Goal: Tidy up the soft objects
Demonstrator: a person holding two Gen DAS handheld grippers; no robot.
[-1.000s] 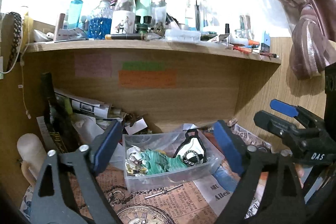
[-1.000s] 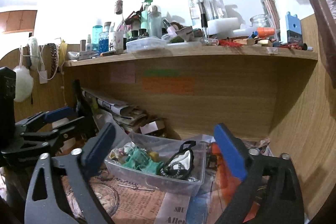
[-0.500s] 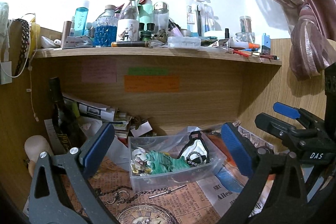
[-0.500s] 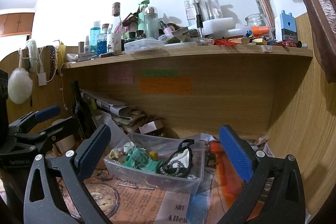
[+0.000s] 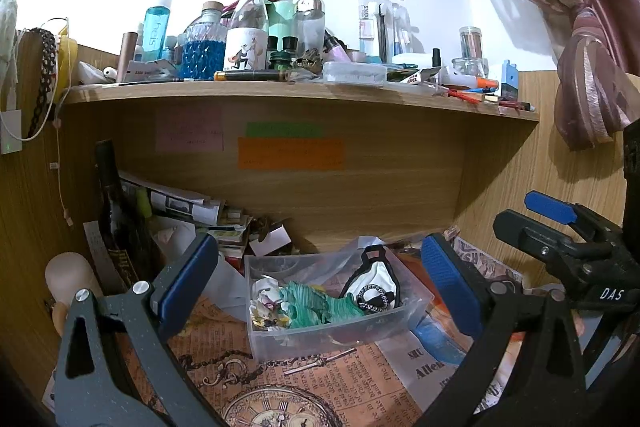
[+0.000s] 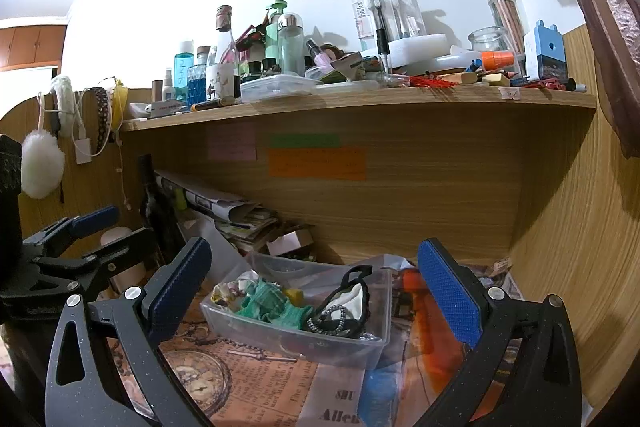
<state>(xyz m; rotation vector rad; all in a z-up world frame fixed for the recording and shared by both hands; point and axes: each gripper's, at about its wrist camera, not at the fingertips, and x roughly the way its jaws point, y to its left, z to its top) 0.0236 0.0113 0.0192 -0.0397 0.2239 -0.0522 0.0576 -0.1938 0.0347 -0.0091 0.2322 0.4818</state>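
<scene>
A clear plastic bin (image 5: pixel 332 331) (image 6: pixel 280 339) sits on the desk under the shelf. It holds soft things: a green scrunchie (image 5: pixel 320 307) (image 6: pixel 276 307), a white and black face mask (image 5: pixel 378 277) (image 6: pixel 352 297), a beaded black hair tie (image 5: pixel 372 301) (image 6: pixel 326 321) and a pale floral scrunchie (image 5: pixel 266 303). My left gripper (image 5: pixel 320 287) is open and empty, back from the bin. My right gripper (image 6: pixel 314 287) is open and empty, also back from the bin. Each gripper shows in the other's view, the right one (image 5: pixel 560 231) and the left one (image 6: pixel 76 239).
A wooden shelf (image 5: pixel 280 91) above is crowded with bottles and jars. Papers and a dark bottle (image 5: pixel 116 211) lean at the back left. A white pom-pom (image 6: pixel 42 165) hangs on the left wall. Vintage-print paper (image 5: pixel 280 387) covers the desk. A curtain (image 5: pixel 580 67) hangs at right.
Both grippers have pulled back and risen a little from the bin, so more of the shelf and wall shows. Both stay open and empty.
</scene>
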